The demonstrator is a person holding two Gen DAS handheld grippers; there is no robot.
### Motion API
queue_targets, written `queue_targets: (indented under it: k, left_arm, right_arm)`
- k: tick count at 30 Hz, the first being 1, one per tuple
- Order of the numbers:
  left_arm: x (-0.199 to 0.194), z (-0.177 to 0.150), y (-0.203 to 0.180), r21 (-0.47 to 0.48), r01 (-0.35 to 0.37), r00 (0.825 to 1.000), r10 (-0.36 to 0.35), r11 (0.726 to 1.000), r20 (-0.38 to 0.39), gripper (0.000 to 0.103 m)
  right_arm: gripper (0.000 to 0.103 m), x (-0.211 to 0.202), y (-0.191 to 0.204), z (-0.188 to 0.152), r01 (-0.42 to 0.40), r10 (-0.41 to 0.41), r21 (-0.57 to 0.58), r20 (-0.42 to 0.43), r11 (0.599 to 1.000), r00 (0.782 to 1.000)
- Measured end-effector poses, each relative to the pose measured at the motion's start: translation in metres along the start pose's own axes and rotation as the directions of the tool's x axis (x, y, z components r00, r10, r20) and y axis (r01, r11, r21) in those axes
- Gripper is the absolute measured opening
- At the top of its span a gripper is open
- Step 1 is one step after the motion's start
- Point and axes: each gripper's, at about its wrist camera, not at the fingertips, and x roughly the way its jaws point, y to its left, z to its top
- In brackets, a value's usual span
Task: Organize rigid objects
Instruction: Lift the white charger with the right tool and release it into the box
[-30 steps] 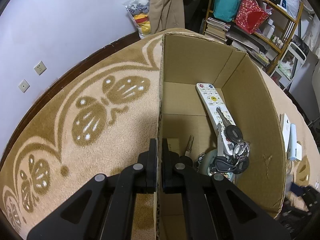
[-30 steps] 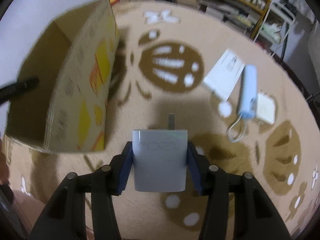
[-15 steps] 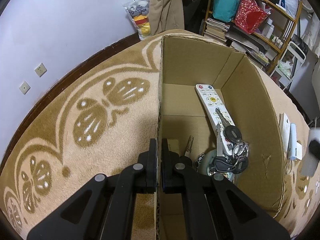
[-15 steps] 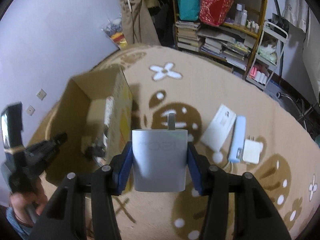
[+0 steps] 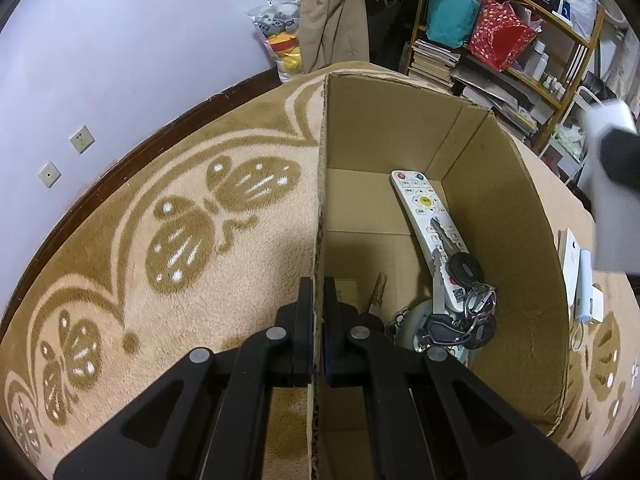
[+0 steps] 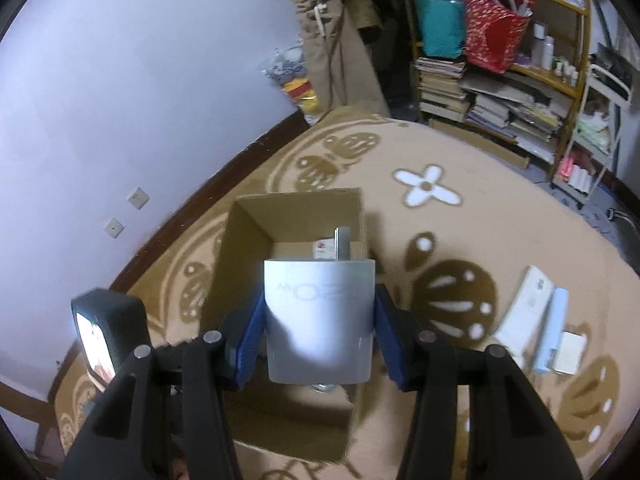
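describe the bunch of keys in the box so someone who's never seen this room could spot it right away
Find the open cardboard box on the tan patterned carpet, one wall pinched by the left gripper. Inside lies a long white remote control. The bunch of keys rests across the remote's near end: silver blades, black heads and fobs on metal rings, the only dark metal cluster there.

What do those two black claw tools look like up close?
Both are matte black plastic, with angular linkage arms joined by silver rivets. The left gripper has flat black fingers; the right gripper carries blue pads. No cables or sleeves show.
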Motion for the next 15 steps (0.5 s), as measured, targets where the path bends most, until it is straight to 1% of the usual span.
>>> queue_targets:
  k: [5, 9, 15]
  left_arm:
    - [0.001, 0.000, 0.001, -0.004, 0.002, 1.000, -0.002, 1.000, -0.001, 0.003]
    - [0.001, 0.000, 0.002, 0.000, 0.002, 1.000, -0.002, 1.000, -0.001, 0.003]
    - [0.001, -0.001, 0.004, -0.007, 0.009, 1.000, -0.009, 1.000, -0.002, 0.003]
  right_arm:
    - [0.056, 0.020, 0.010, -0.001, -0.092, 0.093, 0.016, -0.022, 0.996, 0.995]
    - [0.056, 0.033, 0.016, -0.014, -0.112, 0.112, 0.001, -0.038, 0.994, 0.993]
    - [0.056, 0.050, 0.006, -0.025, -0.101, 0.104, 0.046, -0.080, 0.994, 0.991]
